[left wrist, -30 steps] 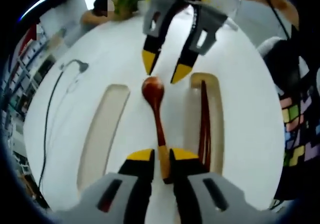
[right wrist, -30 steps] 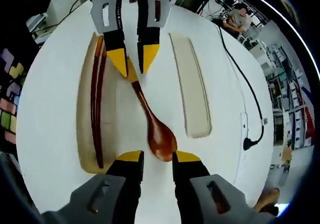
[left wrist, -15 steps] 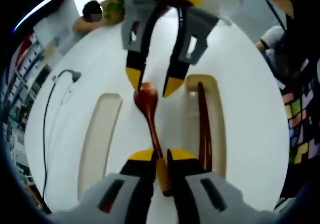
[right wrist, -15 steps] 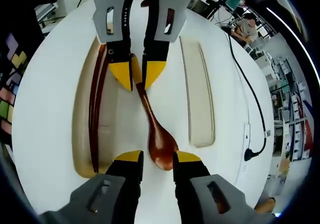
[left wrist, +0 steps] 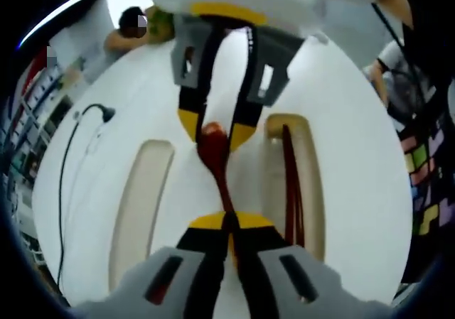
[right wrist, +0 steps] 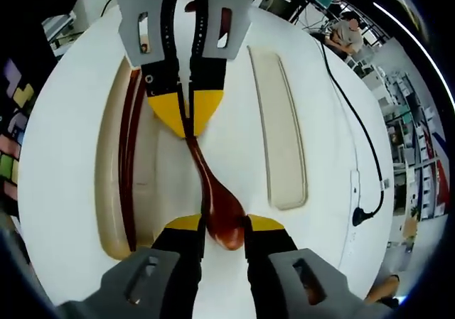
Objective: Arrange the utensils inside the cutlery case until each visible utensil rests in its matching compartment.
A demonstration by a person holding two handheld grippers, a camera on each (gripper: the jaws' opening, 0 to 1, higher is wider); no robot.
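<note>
Brown spoon (right wrist: 217,205) (glossy) — lengthwise, between case (right wrist: 71,191) compartments

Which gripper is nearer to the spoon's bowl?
Right. The right gripper has its tips on either side of the spoon bowl, while the left gripper is shut on the handle at the far end.

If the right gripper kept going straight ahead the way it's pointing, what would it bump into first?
Probably the other gripper. The right gripper points along the wooden spoon, whose bowl sits between its fingers, and the left gripper holds the handle straight ahead. Depth is hard to judge.
</note>
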